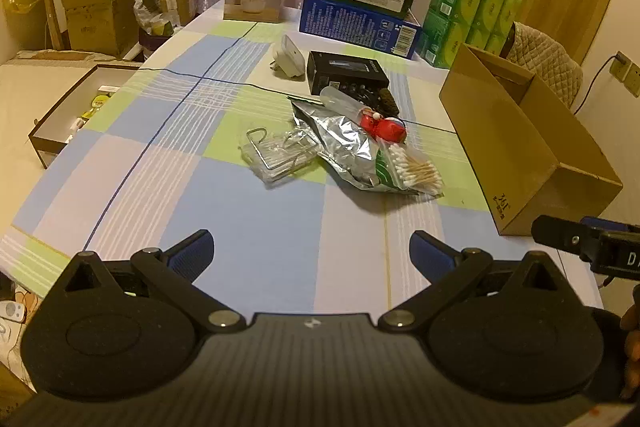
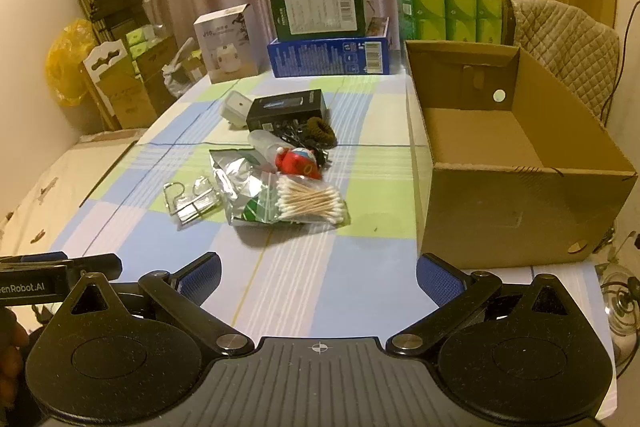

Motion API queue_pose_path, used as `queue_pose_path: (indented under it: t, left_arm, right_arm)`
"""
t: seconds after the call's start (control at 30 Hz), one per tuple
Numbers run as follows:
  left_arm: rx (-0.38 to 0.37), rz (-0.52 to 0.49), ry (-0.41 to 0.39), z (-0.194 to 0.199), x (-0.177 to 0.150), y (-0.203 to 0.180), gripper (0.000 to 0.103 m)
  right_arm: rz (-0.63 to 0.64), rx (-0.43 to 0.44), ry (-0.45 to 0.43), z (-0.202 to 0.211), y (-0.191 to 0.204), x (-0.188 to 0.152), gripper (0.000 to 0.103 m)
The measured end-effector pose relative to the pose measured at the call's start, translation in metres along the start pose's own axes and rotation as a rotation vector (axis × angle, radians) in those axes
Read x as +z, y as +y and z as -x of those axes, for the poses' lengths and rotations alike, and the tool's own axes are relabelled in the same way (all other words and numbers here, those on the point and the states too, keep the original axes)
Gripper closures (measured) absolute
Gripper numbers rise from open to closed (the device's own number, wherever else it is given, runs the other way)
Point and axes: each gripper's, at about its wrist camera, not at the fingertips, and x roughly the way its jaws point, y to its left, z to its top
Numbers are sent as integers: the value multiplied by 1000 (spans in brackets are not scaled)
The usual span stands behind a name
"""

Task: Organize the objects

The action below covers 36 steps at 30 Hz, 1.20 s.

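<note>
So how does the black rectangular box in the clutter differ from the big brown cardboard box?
The black rectangular box is small, closed and lies flat among the clutter; the big brown cardboard box is far larger, open-topped, empty and stands apart at the table's right side. Both rest on the checked tablecloth.

Checked tablecloth point(image 2: 304, 291), cardboard box point(image 2: 520, 211), cotton swabs point(image 2: 310, 203), misc clutter

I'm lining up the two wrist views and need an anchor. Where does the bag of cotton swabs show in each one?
Left wrist view: the bag of cotton swabs lies right of centre, at the near end of the clutter, left of the cardboard box.
Right wrist view: the bag sits near the centre, on the silver foil pouch.
Shared landmark: the red toy just behind the swabs.
</note>
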Motion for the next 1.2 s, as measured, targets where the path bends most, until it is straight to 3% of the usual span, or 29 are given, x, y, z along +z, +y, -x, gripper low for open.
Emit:
queue_pose_path:
  t: [0.27, 1.2]
  left_arm:
    - [36, -39, 2, -2, -3, -5, 1]
    - [39, -39, 12, -4, -4, -4, 1]
  right_arm:
    - [-37, 23, 15, -1, -7, -1, 2]
    - [-26, 30, 16, 1, -4, 0, 2]
